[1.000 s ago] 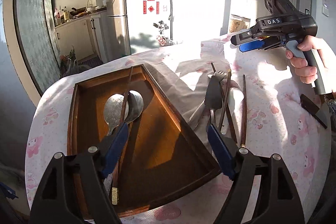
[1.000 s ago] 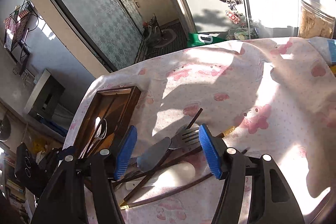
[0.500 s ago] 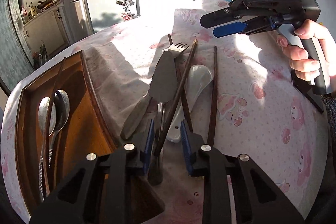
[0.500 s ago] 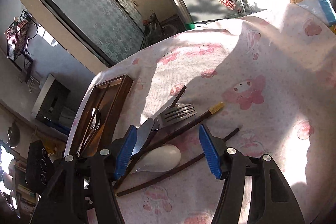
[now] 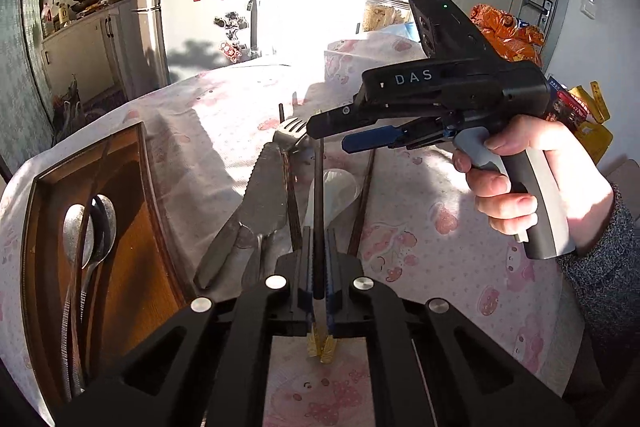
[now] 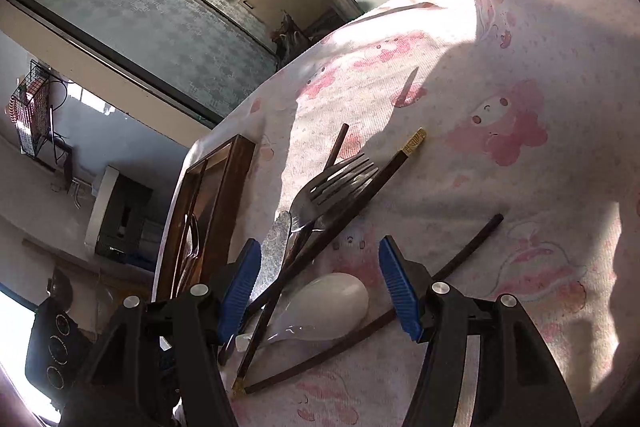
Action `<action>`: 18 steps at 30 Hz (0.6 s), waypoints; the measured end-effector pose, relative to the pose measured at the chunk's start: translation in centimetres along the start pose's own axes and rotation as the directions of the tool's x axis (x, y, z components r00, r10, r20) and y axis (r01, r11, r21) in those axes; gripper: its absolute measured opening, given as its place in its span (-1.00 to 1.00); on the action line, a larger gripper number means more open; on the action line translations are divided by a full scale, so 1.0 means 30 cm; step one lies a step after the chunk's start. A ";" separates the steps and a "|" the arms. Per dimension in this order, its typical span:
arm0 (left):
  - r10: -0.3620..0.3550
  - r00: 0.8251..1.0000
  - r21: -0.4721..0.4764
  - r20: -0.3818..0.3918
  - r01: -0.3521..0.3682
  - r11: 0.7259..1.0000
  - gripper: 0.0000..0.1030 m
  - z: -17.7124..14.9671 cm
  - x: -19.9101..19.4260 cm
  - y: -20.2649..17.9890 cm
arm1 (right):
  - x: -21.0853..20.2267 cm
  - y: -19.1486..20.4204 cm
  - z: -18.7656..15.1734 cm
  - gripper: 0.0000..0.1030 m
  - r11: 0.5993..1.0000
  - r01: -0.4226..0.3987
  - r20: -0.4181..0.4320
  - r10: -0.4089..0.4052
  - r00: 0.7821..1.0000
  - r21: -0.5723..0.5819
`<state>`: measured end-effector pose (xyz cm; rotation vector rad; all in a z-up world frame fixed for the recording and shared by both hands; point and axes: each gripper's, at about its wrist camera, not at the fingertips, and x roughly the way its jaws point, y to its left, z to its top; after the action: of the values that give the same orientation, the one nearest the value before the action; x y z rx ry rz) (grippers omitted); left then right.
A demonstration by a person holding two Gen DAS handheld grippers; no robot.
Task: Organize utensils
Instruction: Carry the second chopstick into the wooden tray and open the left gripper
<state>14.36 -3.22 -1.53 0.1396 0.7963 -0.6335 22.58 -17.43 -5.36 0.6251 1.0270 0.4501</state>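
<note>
My left gripper (image 5: 318, 255) has just closed on a dark chopstick (image 5: 318, 195) in the utensil pile beside the wooden tray (image 5: 132, 227) — pick step; right gripper (image 6: 320, 287) hangs wide and empty above the white spoon (image 6: 324, 301) — next, lift clear and carry it trayward.

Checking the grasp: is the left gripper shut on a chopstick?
Yes, shut: the left gripper has its blue pads pressed against a dark chopstick.

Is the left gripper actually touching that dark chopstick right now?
Touching. The left wrist view shows the left gripper with both blue pads pressed flat against the dark chopstick, no gap on either side, its gold-tipped end poking out behind the jaws.
</note>
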 end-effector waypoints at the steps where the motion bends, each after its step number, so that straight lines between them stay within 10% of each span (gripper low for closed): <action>1: -0.006 1.000 -0.005 0.005 0.007 1.000 -0.89 0.007 -0.001 -0.005 | 0.011 -0.003 -0.003 0.21 1.000 -0.006 -0.001 0.007 1.000 0.018; 4: -0.028 0.999 -0.010 0.015 0.028 1.000 -0.89 0.013 -0.008 -0.021 | 0.030 0.004 -0.007 0.03 1.000 -0.004 0.006 0.004 1.000 0.029; 6: -0.027 1.000 0.005 0.012 0.027 1.000 -0.89 0.008 -0.007 -0.037 | 0.030 0.005 -0.011 -0.54 0.999 0.011 0.019 -0.012 1.000 0.031; 18: 0.010 0.999 0.003 0.048 -0.010 1.000 -0.89 -0.042 -0.089 -0.004 | 0.009 0.208 0.011 -0.60 0.995 0.054 0.042 -0.051 0.998 -0.085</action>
<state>12.09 -1.59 -0.52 0.1313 0.7477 -0.6266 22.64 -12.72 -1.24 0.5274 0.9789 0.4320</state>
